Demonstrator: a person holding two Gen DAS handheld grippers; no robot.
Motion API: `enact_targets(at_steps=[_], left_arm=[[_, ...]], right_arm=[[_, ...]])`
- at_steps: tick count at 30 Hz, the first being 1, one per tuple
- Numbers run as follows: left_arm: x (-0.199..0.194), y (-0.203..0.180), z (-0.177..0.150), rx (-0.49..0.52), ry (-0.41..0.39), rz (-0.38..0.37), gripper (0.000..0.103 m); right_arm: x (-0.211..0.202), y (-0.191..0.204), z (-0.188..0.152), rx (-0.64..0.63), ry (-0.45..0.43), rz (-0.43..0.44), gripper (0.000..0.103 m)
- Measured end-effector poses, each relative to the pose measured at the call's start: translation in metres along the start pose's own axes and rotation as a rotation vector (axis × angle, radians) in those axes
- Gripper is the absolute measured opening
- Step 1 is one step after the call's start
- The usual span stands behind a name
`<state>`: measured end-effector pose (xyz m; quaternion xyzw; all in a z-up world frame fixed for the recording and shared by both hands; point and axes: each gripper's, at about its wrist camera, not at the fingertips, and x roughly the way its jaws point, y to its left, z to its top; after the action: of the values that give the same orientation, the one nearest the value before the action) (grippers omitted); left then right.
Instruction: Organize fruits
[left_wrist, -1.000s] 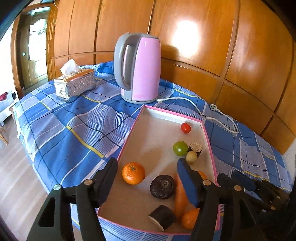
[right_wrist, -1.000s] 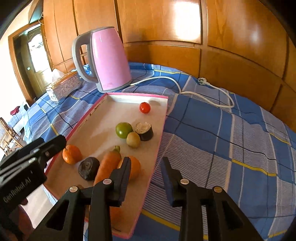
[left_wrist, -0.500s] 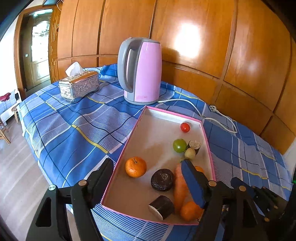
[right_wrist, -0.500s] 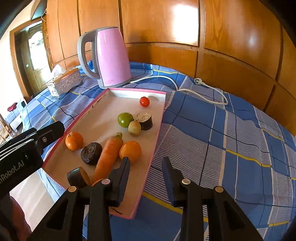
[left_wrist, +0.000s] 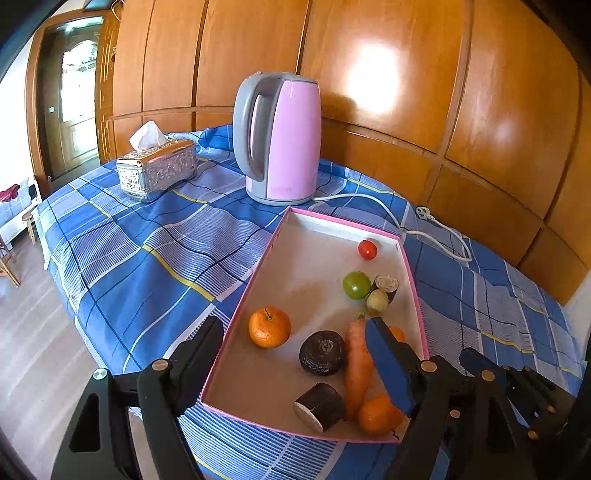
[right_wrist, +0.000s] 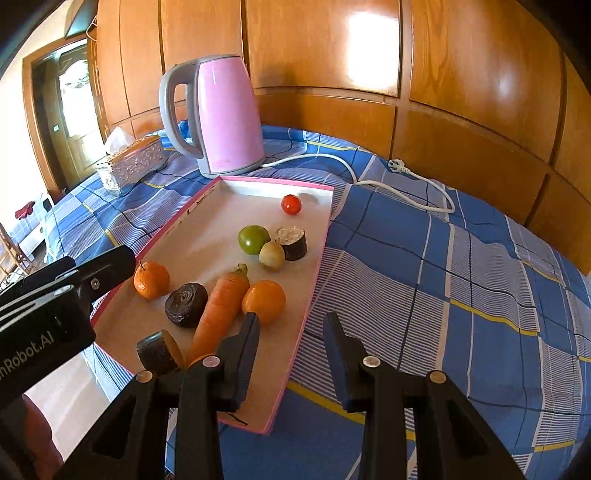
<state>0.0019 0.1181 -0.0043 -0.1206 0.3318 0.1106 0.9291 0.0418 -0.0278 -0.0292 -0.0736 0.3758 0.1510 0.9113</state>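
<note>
Pictured on a blue plaid tablecloth (right_wrist: 461, 258): pink-rimmed tray (right_wrist: 317, 258) holding oranges, a carrot (right_wrist: 221, 306) and small fruits, left gripper (left_wrist: 295, 343) spread wide and empty after opening, right gripper (right_wrist: 291, 332) narrow, gripping nothing, over the tray's near corner.

Home room: wood-panelled wall (left_wrist: 406, 92), table under blue checked cloth (left_wrist: 147, 251), pink kettle (left_wrist: 284, 136), tissue box (left_wrist: 157, 170), wooden door (left_wrist: 74, 110) at left.
</note>
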Motion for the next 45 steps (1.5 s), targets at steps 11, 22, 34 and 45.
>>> enact_targets(at_steps=[11, 22, 34, 45], left_arm=[[0.0, -0.001, -0.002, -0.002, 0.003, -0.002, 0.082], [-0.003, 0.0, -0.002, -0.005, 0.0, -0.003, 0.082], [-0.007, 0.001, 0.0, -0.012, -0.009, -0.01, 0.082], [-0.011, 0.001, 0.001, -0.015, -0.032, -0.014, 0.082]], right_arm=[[0.0, 0.0, 0.0, 0.001, 0.001, 0.0, 0.036], [-0.002, 0.001, 0.0, -0.001, -0.001, 0.0, 0.036], [-0.002, 0.002, 0.0, 0.0, -0.001, -0.002, 0.036], [-0.002, -0.002, -0.003, 0.008, 0.007, -0.005, 0.036]])
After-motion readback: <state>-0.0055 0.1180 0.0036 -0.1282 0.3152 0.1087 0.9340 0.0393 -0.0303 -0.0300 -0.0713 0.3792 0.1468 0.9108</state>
